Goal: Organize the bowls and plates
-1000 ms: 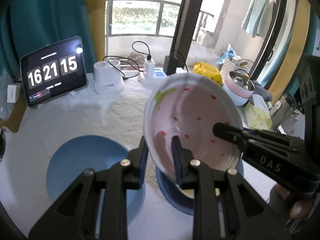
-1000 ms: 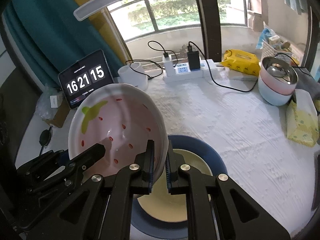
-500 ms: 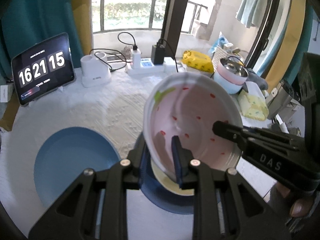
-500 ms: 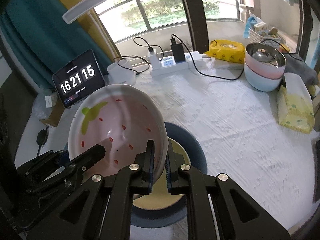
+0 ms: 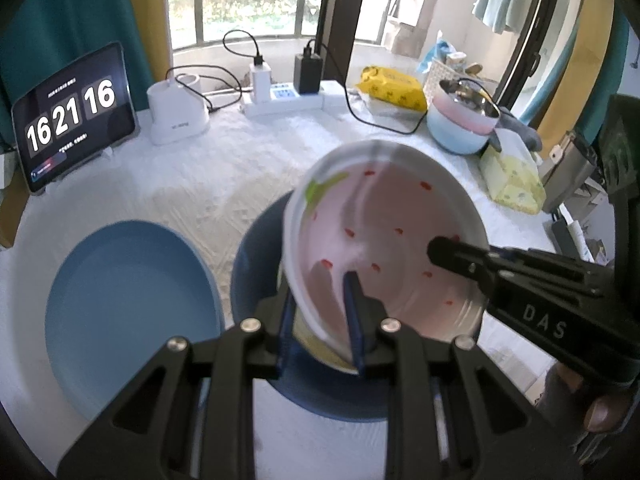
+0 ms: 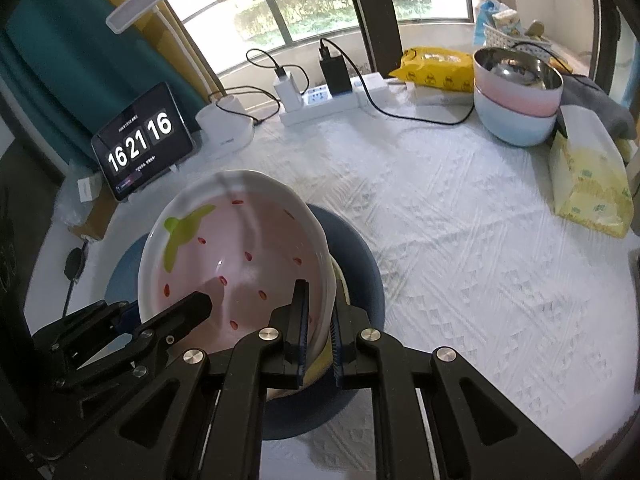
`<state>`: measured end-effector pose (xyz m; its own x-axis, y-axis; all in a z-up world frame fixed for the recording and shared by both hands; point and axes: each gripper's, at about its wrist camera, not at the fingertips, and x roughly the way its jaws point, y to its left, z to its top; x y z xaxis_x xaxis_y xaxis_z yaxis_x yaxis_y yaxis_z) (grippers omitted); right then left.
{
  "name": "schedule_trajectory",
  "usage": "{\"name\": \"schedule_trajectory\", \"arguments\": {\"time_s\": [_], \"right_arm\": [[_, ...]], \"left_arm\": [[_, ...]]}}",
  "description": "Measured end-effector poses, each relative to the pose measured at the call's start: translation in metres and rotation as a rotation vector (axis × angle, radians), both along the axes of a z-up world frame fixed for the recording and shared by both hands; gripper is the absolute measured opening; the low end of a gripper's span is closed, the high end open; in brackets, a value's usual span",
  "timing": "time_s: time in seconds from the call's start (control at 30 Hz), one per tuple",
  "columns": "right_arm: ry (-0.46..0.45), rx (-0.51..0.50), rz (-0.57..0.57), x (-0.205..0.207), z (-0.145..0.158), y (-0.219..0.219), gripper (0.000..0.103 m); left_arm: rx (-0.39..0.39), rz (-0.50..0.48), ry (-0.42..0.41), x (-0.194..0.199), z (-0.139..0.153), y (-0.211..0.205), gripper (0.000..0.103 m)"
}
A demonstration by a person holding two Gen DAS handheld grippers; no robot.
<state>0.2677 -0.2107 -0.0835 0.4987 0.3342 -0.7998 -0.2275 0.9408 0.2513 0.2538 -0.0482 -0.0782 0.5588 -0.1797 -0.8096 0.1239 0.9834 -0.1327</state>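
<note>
A white dish with a pink, strawberry-patterned inside [image 5: 384, 240] [image 6: 240, 256] is tilted and held by both grippers. My left gripper [image 5: 320, 312] is shut on its near left rim. My right gripper [image 6: 318, 316] is shut on the opposite rim, one fingertip [image 5: 444, 250] lying inside the dish. Just below the dish, a cream plate [image 5: 320, 346] [image 6: 340, 280] lies on a dark blue plate [image 5: 256, 272] [image 6: 360, 272]. A light blue plate [image 5: 128, 312] [image 6: 124, 276] rests on the tablecloth to the left.
At the back stand a tablet clock [image 5: 72, 116] [image 6: 144, 140], a white holder [image 5: 176, 116] and a power strip with cables [image 5: 284, 100]. Stacked bowls [image 5: 464, 124] [image 6: 516, 96] and a yellow tissue pack [image 5: 512, 180] [image 6: 588, 180] sit on the right.
Both grippers have come down and forward with the dish, which now hangs close over the cream and dark blue plates. Both grips are unchanged.
</note>
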Motion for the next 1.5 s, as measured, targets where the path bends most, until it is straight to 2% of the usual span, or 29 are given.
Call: {"name": "schedule_trajectory", "arguments": {"time_s": [0.53,1.07,1.17,1.3,1.33,1.5], "right_arm": [[-0.026,-0.059,0.006,0.002,-0.005,0.001,0.011],[-0.016,-0.055,0.021,0.004,-0.005,-0.001,0.012],[-0.013,-0.049,0.022,0.004,-0.006,-0.001,0.014],[-0.013,-0.045,0.020,0.005,-0.006,-0.001,0.025],[-0.013,-0.045,0.019,0.005,-0.006,-0.001,0.025],[-0.028,-0.048,0.019,0.005,-0.004,0.000,0.026]], "left_arm": [[0.018,-0.009,0.049,0.005,-0.018,-0.010,0.024],[-0.001,0.000,0.034,0.002,-0.016,-0.005,0.025],[0.001,0.003,0.026,0.001,-0.014,-0.004,0.026],[0.011,0.016,0.006,-0.001,-0.009,0.000,0.026],[0.031,0.031,0.003,-0.002,-0.008,0.001,0.028],[0.021,0.037,-0.048,-0.005,0.001,0.009,0.030]]}}
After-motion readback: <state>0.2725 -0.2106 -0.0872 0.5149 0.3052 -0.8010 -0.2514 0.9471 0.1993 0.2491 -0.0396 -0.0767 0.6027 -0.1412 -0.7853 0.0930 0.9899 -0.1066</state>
